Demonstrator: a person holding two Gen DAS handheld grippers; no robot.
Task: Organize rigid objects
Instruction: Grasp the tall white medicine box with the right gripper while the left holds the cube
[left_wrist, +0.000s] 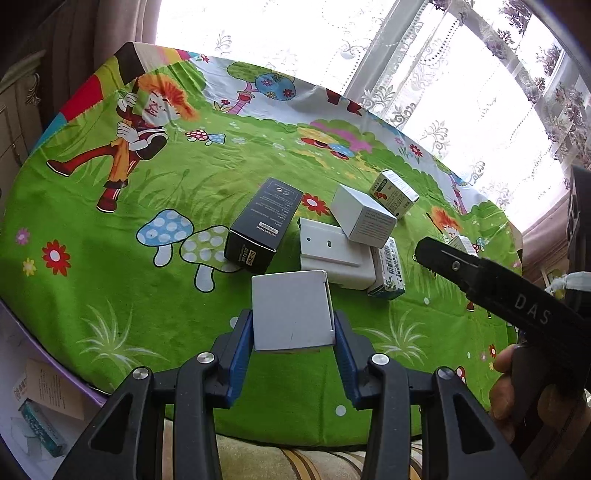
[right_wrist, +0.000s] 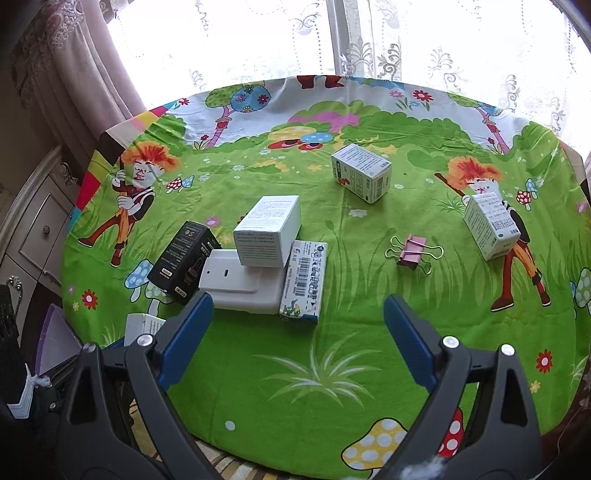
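My left gripper (left_wrist: 293, 328) is shut on a small white box (left_wrist: 291, 310) near the table's front edge; that box also shows in the right wrist view (right_wrist: 142, 326). Ahead of it lie a black box (left_wrist: 262, 219), a flat white case (left_wrist: 332, 254) with a white box (left_wrist: 364, 216) resting on it, and a barcode carton (left_wrist: 388, 267). My right gripper (right_wrist: 297, 332) is open and empty above the cloth, right of the pile (right_wrist: 267, 230). Two green-and-white boxes (right_wrist: 362, 177) (right_wrist: 489, 225) stand farther off.
A pink binder clip (right_wrist: 413, 253) lies on the cartoon tablecloth (right_wrist: 332, 369) between the pile and the right box. An open purple-edged box (left_wrist: 40, 398) with items sits below the table's left edge. Curtains and a window stand behind; a cabinet (right_wrist: 33, 229) is at left.
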